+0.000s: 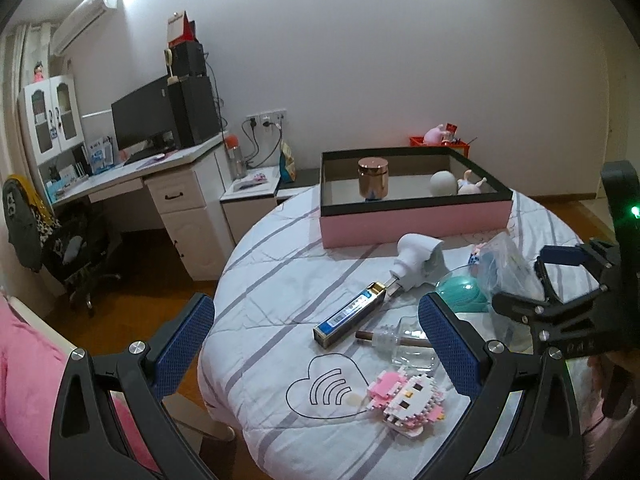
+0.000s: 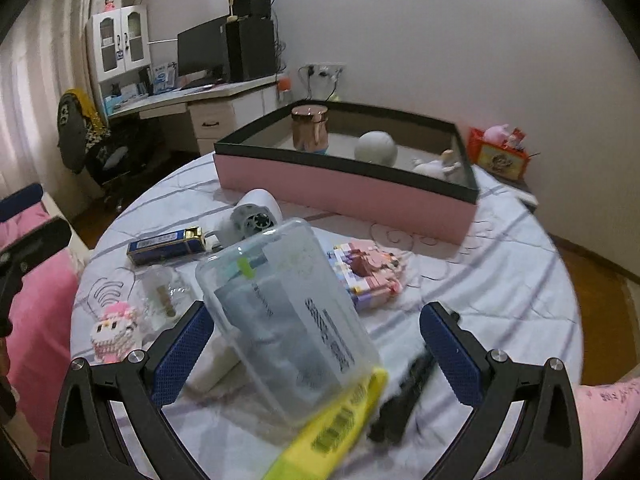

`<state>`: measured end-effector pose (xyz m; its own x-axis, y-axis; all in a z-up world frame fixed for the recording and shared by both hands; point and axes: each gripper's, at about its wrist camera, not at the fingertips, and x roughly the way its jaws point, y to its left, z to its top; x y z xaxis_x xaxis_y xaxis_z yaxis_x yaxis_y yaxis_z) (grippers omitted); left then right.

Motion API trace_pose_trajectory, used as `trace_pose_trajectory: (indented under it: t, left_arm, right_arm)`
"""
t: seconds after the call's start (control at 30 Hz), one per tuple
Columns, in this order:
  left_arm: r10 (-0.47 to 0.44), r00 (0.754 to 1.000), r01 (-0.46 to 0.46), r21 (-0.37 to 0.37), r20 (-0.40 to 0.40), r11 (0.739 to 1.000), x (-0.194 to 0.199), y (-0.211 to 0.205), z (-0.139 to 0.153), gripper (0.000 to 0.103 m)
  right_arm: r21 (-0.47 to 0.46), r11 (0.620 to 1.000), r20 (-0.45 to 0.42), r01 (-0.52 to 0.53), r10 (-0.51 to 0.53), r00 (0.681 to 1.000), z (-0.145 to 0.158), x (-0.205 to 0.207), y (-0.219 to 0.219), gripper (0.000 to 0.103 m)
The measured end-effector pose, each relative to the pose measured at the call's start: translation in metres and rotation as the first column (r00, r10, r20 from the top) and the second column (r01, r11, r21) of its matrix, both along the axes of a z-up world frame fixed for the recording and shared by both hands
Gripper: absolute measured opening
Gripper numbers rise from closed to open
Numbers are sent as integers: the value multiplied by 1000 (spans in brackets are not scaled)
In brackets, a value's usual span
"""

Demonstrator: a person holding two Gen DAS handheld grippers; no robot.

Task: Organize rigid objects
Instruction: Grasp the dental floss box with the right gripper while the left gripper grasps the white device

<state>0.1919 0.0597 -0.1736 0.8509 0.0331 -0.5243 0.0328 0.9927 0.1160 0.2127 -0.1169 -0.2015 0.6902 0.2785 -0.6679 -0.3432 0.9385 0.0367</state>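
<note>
Both claws gape over a round tabletop in a bedroom.

Left wrist view: the left claw [image 1: 316, 340] spread, empty, above the striped cloth [image 1: 272, 280]; the pink tray [image 1: 412, 220] sits at the far edge, the blue box [image 1: 350, 314] lying just before it.
Right wrist view: the right claw [image 2: 316, 348] spread around a blurred clear plastic container [image 2: 280, 312], not visibly gripping, nearer than the tray.

Dim room, lit from above at the far left

A bright ceiling glare is washing out the upper left corner of the left wrist view. Fisheye bending is curving the walls, with black vignetting at the corners. In the right wrist view the clear plastic container [image 2: 280, 312] and yellow item [image 2: 340, 432] are smearing with blur.
</note>
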Motion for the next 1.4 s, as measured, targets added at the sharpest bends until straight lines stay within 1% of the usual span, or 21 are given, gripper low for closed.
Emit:
trace_pose_trajectory:
  t: [0.03,0.07,0.1,0.13,0.17,0.2,0.33,0.47,0.63,0.77,0.83,0.93,1.0,1.03,1.07,1.13,1.2,1.23,1.27,1.33,1.4]
  left_arm:
    - [-1,1000,1,-1,-5,1000,2,0,-1,103]
    - [-4,1000,4,-2,-14,1000,6,0,-3,103]
    - [-7,1000,7,-1,-21,1000,9,-1,-4,103]
    - [-10,1000,10,-1,-24,1000,11,-1,-6,103]
    - [-12,1000,12,-2,-28,1000,13,-2,-7,103]
    - [-17,999,17,-4,-35,1000,16,-4,-8,103]
    - [-41,997,39,-30,-68,999,31,-10,-14,103]
    - [-79,991,72,-71,-103,995,56,-24,-21,103]
    - [-118,979,110,-58,-164,992,91,-52,-33,103]
    - [-142,964,132,-58,-224,989,117,-64,-44,103]
    - [-164,947,150,-73,-277,986,129,-67,-48,103]
    - [-195,932,176,-89,-305,980,139,-67,-47,103]
    - [-185,936,177,-54,-300,983,143,-68,-45,96]
    - [-190,933,186,-44,-307,982,145,-70,-46,84]
    - [-197,924,196,-37,-329,980,148,-71,-49,71]
    - [-215,903,216,-40,-371,976,152,-74,-57,60]
    - [-255,894,247,-69,-369,967,151,-77,-58,47]
    - [-278,891,272,-70,-359,960,149,-80,-57,36]
    - [-275,896,273,-57,-348,960,148,-82,-56,33]
    - [-265,902,271,-29,-341,962,146,-85,-55,33]
    - [-256,911,259,-37,-324,965,143,-83,-53,31]
  right_arm:
    - [20,1000,-19,-14,14,1000,-2,7,-2,102]
    - [38,999,-34,-20,21,999,-4,11,-3,97]
    - [64,998,-49,-27,31,998,-6,15,-5,84]
    - [83,996,-58,-33,38,998,-6,17,-8,74]
    - [96,995,-62,-32,38,997,-7,19,-10,68]
    - [102,994,-60,-29,35,998,-6,19,-12,66]
    - [113,993,-39,-14,18,999,0,17,-18,66]
    - [127,991,22,38,-41,999,17,14,-33,66]
    - [125,988,60,86,-94,994,28,20,-51,66]
    - [138,984,56,113,-122,991,27,29,-66,66]
    - [144,982,45,123,-131,990,25,34,-70,66]
    - [159,978,31,133,-140,990,22,43,-78,66]
    - [165,977,31,137,-144,989,22,47,-81,66]
    - [170,976,28,138,-145,989,21,49,-83,66]
    - [178,974,25,138,-145,989,21,51,-84,66]
    - [189,972,22,140,-147,989,20,54,-86,66]
    - [188,972,23,139,-146,989,20,55,-87,66]
    - [189,972,22,141,-148,989,20,56,-87,66]
    - [189,972,23,141,-148,989,19,54,-87,66]
    - [187,972,22,142,-148,989,19,54,-87,66]
    - [186,973,27,141,-148,989,19,53,-87,66]
